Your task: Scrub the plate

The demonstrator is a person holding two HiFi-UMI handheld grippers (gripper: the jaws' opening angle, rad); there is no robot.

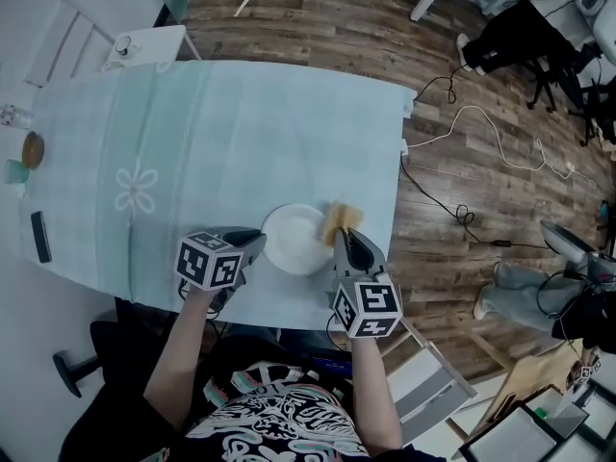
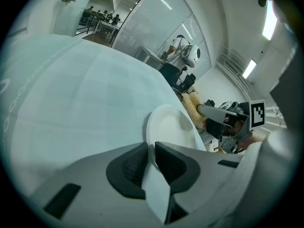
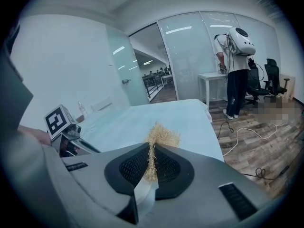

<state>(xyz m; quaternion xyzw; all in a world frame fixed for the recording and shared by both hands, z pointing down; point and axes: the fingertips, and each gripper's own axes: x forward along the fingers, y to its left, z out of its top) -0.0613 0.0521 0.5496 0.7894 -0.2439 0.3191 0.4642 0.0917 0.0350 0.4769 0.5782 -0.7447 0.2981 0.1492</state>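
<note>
Left gripper [image 1: 256, 242] is clamping the plate [image 1: 294, 241] at nine o'clock to steady it; right gripper [image 1: 344, 235] is pinching a scrubber [image 1: 342, 218] at two o'clock.

**What stays out of sight around the plate**

The plate [image 1: 294, 239] loses its left rim under the left tool [image 1: 256, 241]. In the left gripper view the pinched stretch of rim disappears between the closed pads. At the plate's right rim the straw-coloured scrubber [image 1: 340, 219] covers the edge. Its lower half vanishes between the clamped pads of the right tool [image 1: 344, 237]. In the right gripper view that tool's own body blocks the plate. Far left of the plate, at the edge of the surface [image 1: 192, 162], a round brownish item [image 1: 33, 149] and a clear item [image 1: 12, 115] are too small to identify. Right of the plate, a person's legs [image 1: 515, 287] are cut off by the picture's edge.
</note>
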